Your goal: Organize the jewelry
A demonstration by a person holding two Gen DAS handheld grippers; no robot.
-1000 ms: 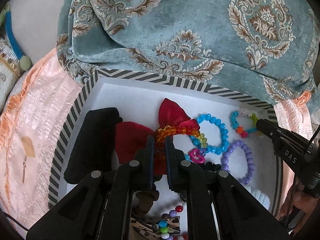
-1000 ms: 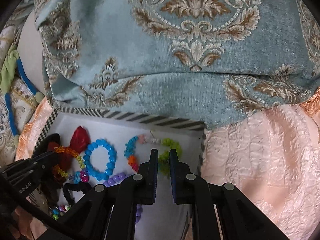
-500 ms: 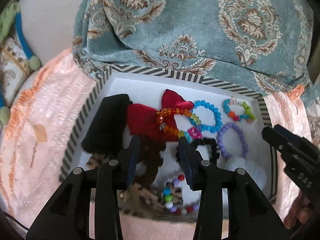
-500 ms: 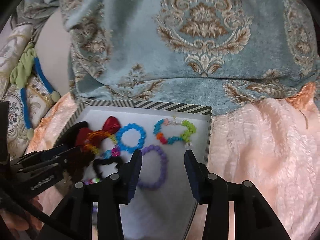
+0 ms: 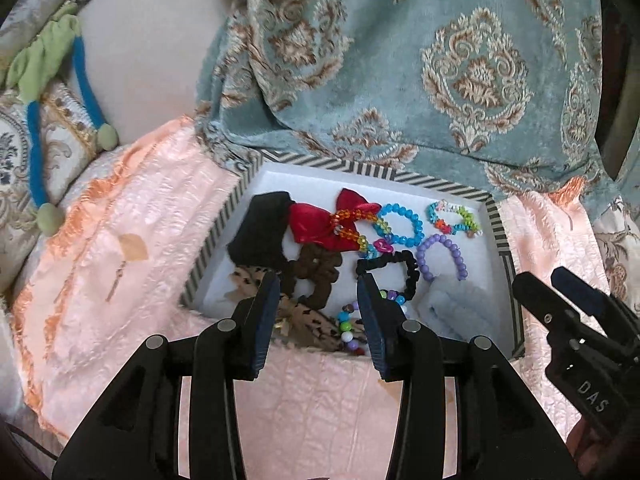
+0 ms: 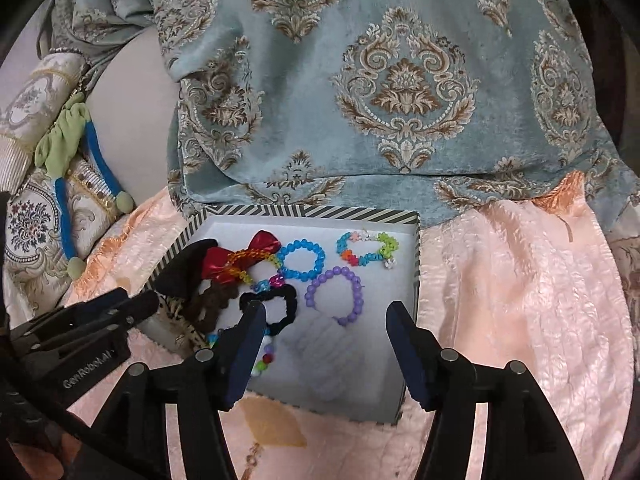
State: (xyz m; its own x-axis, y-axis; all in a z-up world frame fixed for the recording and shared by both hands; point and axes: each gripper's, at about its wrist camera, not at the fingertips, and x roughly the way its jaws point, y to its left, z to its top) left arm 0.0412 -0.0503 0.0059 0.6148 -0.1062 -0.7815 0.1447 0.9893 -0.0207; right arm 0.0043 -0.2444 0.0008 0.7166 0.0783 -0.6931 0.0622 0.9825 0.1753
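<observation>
Surface: pink bedspread (image 6: 520, 280), teal patterned cushion (image 6: 400, 80) behind.
Box (image 6: 416, 264): holds my bracelets, blue one (image 6: 301, 261) beside the purple one (image 6: 335, 295).
My left gripper (image 5: 318, 304): spread wide, empty, above the near rim.
My right gripper (image 6: 326, 338): spread wide, empty, touching nothing.

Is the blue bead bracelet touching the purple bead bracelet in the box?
Apart. The right wrist view shows white box floor between the blue bead bracelet and the purple bead bracelet.
</observation>
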